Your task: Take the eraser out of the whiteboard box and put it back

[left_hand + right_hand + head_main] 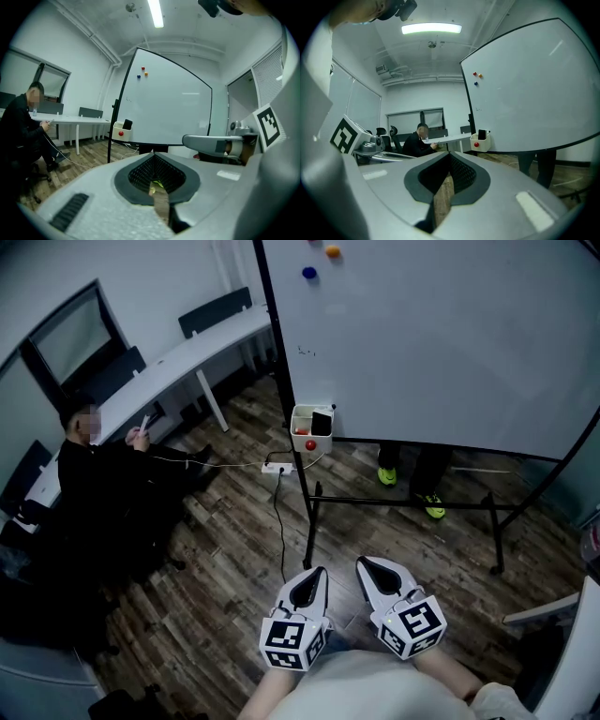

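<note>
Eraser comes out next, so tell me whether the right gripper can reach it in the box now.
Probably not from here: the right gripper, shut, is well short of the box, where the eraser stands up from the open top. Only floor lies between, so the way looks free.

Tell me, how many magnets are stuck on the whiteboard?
3, close together near the whiteboard's upper corner: a red magnet, an orange magnet beside it, and a blue magnet just below them. None seem hidden.

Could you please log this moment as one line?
left gripper shut, empty | right gripper shut, empty | eraser in whiteboard box, untouched
</note>
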### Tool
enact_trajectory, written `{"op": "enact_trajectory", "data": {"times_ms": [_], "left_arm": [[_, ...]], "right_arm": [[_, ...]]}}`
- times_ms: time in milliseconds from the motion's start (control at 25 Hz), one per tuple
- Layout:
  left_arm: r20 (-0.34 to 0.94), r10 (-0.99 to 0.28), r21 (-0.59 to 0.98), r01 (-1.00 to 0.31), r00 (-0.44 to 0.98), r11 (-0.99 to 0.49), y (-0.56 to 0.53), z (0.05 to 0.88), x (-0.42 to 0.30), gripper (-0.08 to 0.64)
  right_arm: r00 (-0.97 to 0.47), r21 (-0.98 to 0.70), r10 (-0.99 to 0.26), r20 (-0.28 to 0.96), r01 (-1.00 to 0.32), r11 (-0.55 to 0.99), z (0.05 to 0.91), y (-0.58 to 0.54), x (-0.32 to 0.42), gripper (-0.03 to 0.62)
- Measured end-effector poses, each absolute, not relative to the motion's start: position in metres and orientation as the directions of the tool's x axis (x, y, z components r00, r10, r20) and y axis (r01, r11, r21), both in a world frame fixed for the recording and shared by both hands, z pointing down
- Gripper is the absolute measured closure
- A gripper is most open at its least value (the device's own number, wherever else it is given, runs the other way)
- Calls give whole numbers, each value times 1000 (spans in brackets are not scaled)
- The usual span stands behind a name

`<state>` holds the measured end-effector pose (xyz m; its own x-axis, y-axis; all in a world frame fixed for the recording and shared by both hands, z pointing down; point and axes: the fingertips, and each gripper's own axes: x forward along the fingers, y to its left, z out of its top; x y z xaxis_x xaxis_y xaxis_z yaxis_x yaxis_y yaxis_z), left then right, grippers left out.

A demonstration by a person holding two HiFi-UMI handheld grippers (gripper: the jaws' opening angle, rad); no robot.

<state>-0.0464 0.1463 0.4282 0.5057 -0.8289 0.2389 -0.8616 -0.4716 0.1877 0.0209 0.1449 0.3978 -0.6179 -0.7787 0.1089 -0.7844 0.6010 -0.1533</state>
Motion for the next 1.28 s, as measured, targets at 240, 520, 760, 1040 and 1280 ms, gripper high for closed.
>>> {"op": "enact_trajectory", "data": {"times_ms": [240, 520, 760, 1040, 1280], "left_arm": [[231, -821, 198, -851, 523, -486, 114, 427, -68, 554], [227, -808, 194, -838, 544, -510, 79, 424, -88, 554], [230, -801, 199, -832, 553, -518, 59, 429, -107, 554], [246, -795, 206, -832, 554, -516, 38, 440, -123, 554], [249, -784, 209, -822, 568, -529, 21, 441, -127, 554]], "right_arm": [[-593, -154, -797, 110, -803, 576, 397, 117, 2, 588], [-578, -163, -808, 112, -813, 559, 396, 84, -20, 588], [-568, -160, -814, 124, -821, 548, 401, 65, -36, 588], [-561, -156, -817, 130, -826, 542, 403, 40, -48, 588], [-552, -158, -824, 132, -832, 532, 403, 23, -55, 588]]}}
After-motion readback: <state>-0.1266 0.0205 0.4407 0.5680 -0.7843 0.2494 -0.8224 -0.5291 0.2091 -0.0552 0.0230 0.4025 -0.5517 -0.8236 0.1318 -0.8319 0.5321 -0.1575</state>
